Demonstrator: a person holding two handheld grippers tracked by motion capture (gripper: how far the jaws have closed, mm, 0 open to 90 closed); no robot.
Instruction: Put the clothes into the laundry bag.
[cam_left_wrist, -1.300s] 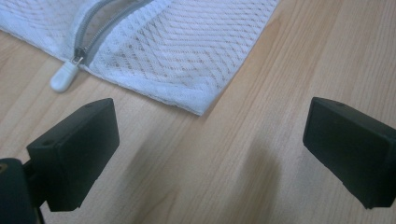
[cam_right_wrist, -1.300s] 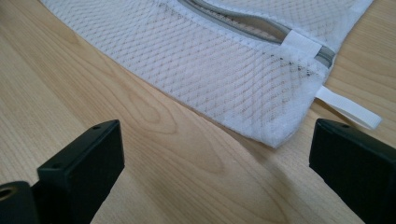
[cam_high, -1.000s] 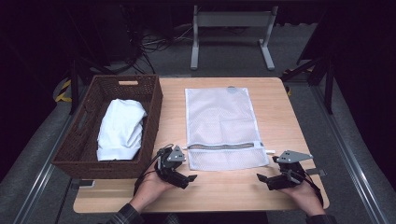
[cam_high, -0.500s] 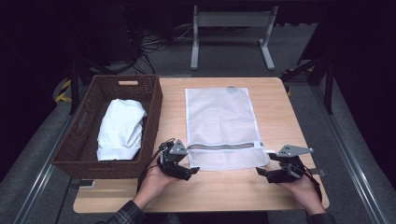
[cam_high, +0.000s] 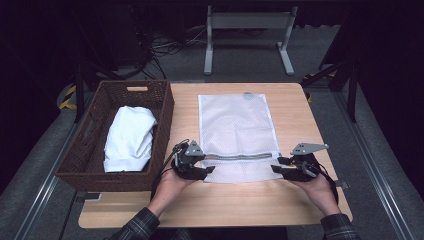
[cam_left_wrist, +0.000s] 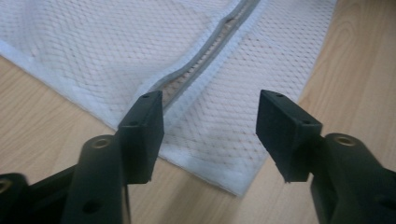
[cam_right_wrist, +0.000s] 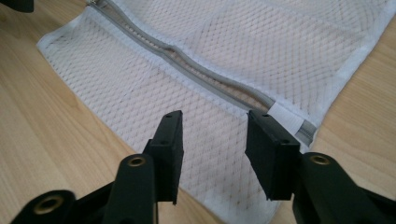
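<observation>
A white mesh laundry bag (cam_high: 235, 130) lies flat on the wooden table (cam_high: 215, 210), its grey zip (cam_high: 240, 156) running across near the front edge. My left gripper (cam_high: 209, 170) is at the bag's near left corner and my right gripper (cam_high: 276, 167) at its near right corner. In the left gripper view the jaws (cam_left_wrist: 210, 107) stand apart just above the mesh bag (cam_left_wrist: 93, 51), beside the zip (cam_left_wrist: 201, 65). The right gripper (cam_right_wrist: 215, 126) also hovers with a gap over the mesh bag (cam_right_wrist: 280, 42) below the zip (cam_right_wrist: 205, 70). Both pairs of jaws have just been closing; neither presses on the mesh.
A brown wicker basket (cam_high: 165, 100) stands at the table's left with a folded white cloth (cam_high: 130, 137) inside. Bare wood shows along the front edge and right of the bag. A metal stand (cam_high: 247, 35) is on the floor behind the table.
Both grippers have moved forward and slightly up, onto the bag's near corners. Both pairs of jaws have narrowed.
</observation>
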